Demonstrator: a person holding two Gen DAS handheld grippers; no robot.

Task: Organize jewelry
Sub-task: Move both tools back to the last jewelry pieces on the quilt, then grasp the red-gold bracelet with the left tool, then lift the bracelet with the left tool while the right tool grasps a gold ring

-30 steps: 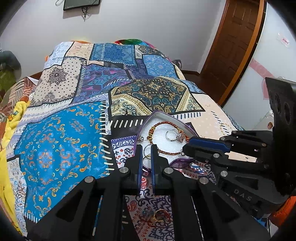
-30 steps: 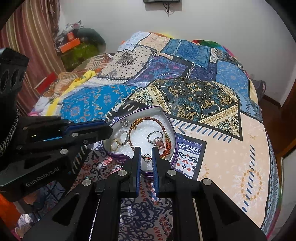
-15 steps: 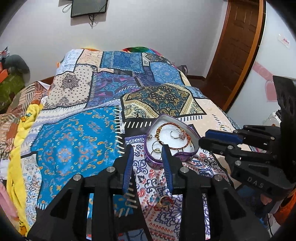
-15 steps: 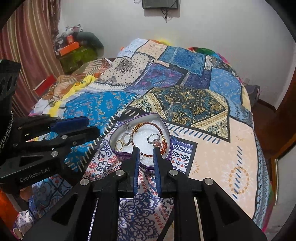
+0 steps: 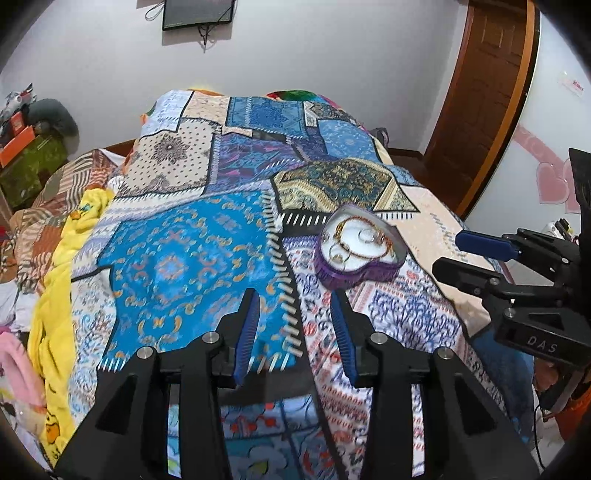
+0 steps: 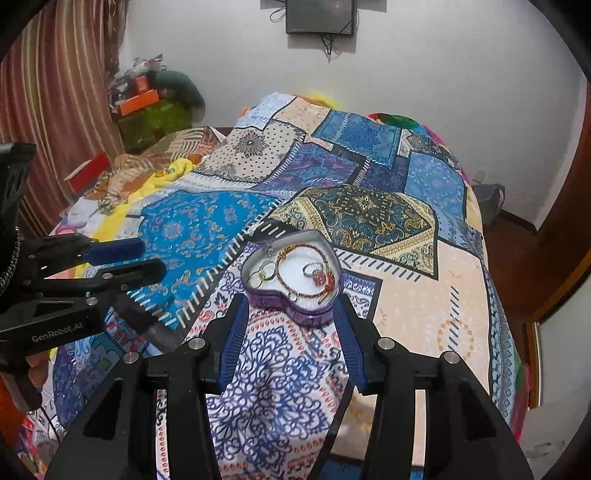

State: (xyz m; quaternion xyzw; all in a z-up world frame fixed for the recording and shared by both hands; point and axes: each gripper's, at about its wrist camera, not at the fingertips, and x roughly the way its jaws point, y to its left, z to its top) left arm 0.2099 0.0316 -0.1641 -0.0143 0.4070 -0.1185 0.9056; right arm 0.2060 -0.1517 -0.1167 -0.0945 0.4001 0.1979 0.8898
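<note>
Both jaw pairs stand parted with nothing between them, and both have just been opening. On the left gripper (image 5: pixel 295 332) the blue-padded fingers frame only the patterned bedspread (image 5: pixel 184 258); on the right gripper (image 6: pixel 291 339) the fingers frame bedspread and the near edge of the tin, without touching it. A heart-shaped purple tin (image 6: pixel 295 310) sits on the bedspread, upright, lid off, its white lining exposed. Inside it lie a red-and-gold beaded bangle (image 6: pixel 295 291) curving through the middle, a pair of gold rings (image 6: pixel 264 275) toward the left lobe, and a ring with a reddish stone (image 6: pixel 317 275) toward the right lobe; a small silver piece near the top left of the tin is too small to identify. In the left wrist view the tin (image 5: pixel 360 254) appears ahead and to the right of the left gripper, clear of its fingers, its contents blurred. Each gripper shows in the other's view, level with the tin and apart from it: the right one (image 5: pixel 465 254) at the right edge, the left one (image 6: pixel 133 258) at the left edge. A yellow blanket (image 5: pixel 55 295) lies bunched along the bed's left side. A dark screen (image 6: pixel 320 16) is mounted on the white wall beyond the bed, and a brown wooden door (image 5: pixel 487 92) stands at the right.
</note>
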